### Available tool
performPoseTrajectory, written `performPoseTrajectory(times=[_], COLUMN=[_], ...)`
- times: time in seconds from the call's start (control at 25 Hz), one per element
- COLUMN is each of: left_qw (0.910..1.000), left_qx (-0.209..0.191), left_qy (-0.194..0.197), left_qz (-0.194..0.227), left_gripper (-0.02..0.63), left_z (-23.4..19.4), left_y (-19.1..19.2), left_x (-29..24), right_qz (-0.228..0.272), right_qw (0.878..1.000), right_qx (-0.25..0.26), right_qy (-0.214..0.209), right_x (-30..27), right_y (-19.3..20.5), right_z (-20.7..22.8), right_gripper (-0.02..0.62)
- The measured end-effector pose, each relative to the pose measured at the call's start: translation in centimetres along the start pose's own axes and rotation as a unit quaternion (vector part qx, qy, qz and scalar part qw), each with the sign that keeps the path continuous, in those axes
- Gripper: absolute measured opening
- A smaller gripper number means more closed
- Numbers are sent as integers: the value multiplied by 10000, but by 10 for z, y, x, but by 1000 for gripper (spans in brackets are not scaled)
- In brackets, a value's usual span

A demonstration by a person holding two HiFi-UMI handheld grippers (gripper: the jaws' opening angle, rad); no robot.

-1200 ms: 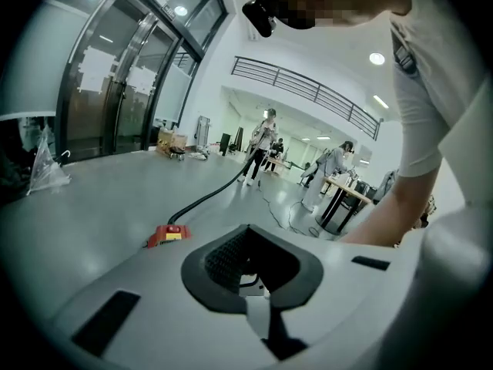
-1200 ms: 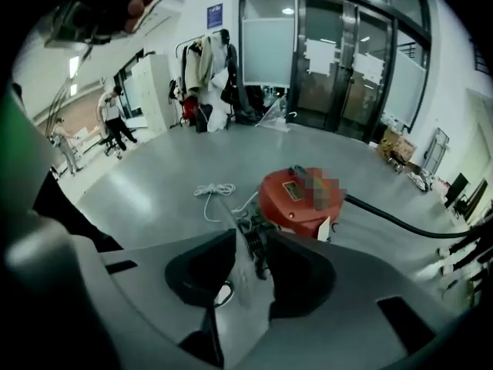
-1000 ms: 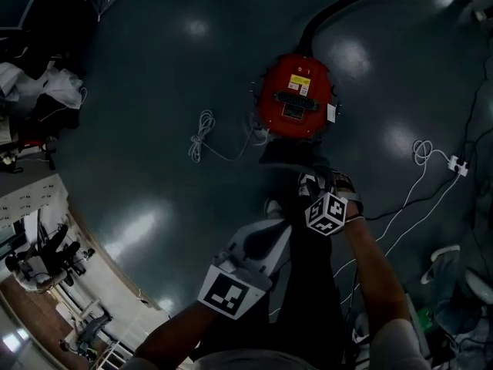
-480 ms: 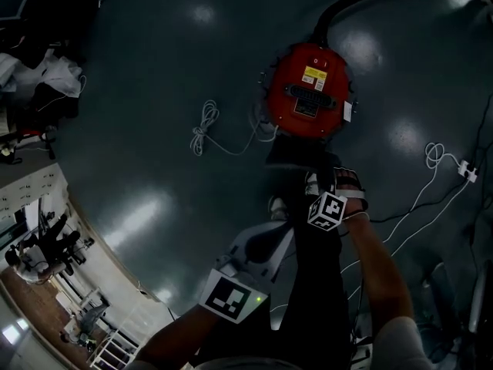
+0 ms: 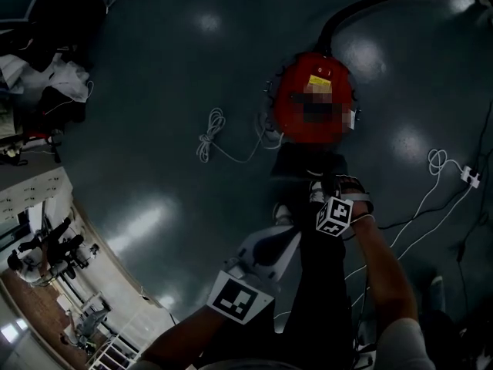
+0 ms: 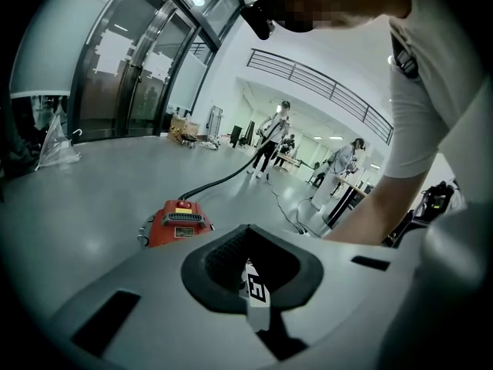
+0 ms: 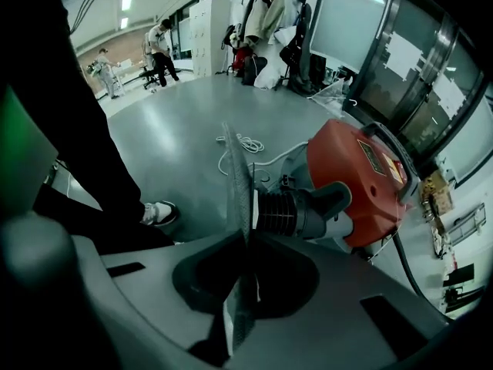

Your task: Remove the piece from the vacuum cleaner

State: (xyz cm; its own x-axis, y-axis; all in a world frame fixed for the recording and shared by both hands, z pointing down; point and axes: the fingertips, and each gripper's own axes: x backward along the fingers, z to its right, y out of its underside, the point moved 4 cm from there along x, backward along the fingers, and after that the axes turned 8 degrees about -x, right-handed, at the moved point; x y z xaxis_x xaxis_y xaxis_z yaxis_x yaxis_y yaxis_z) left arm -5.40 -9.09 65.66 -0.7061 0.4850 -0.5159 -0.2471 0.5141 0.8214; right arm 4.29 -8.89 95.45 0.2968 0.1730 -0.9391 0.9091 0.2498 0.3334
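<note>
White cord [image 5: 209,133] lies coiled on the grey floor [image 5: 154,91], left of centre. Left gripper [image 6: 248,272] is low beside the person's leg, jaws together with nothing in them, well short of the vacuum cleaner [image 5: 296,118]. The vacuum cleaner has a round red body sitting on the floor, a yellow label on top and a black hose [image 5: 362,2] leaving its far side. Piece [image 7: 289,213] is a black ribbed collar on a grey elbow, joined to the red body's near side and lying roughly level. Right gripper [image 7: 235,153] is right at the piece. Its jaws are closing, almost together, with nothing visible between them. The collar sits just beside them on the right.
</note>
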Motion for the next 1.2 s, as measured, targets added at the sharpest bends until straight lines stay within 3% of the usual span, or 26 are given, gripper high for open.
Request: performPoseTrajectory(times=[0.44,0.6,0.72,0.96,1.2], left_qw=[9995,9993,9994,9990,9981], left_qx=[-41,-4,-38,-170,-414], left_qy=[-71,-89,-81,-59,144], left_qz=[298,368,346,397,440], left_gripper=[6,6,6,6,6], left_z=[-4,-3,-3,7,44], left_y=[-5,-6,-4,-19,-68], left_x=[-3,3,10,43,97], right_qz=[30,-19,39,244,536], right_qw=[9996,9986,9981,9944,9905], right_qx=[-249,-42,-375,-949,-1211], right_qy=[-163,-521,-496,-394,-359], right_x=[4,4,15,82,201], right_y=[-4,-4,-4,-22,-64], right_z=[-5,-27,-39,-43,-50], right_gripper=[37,37,37,37,37])
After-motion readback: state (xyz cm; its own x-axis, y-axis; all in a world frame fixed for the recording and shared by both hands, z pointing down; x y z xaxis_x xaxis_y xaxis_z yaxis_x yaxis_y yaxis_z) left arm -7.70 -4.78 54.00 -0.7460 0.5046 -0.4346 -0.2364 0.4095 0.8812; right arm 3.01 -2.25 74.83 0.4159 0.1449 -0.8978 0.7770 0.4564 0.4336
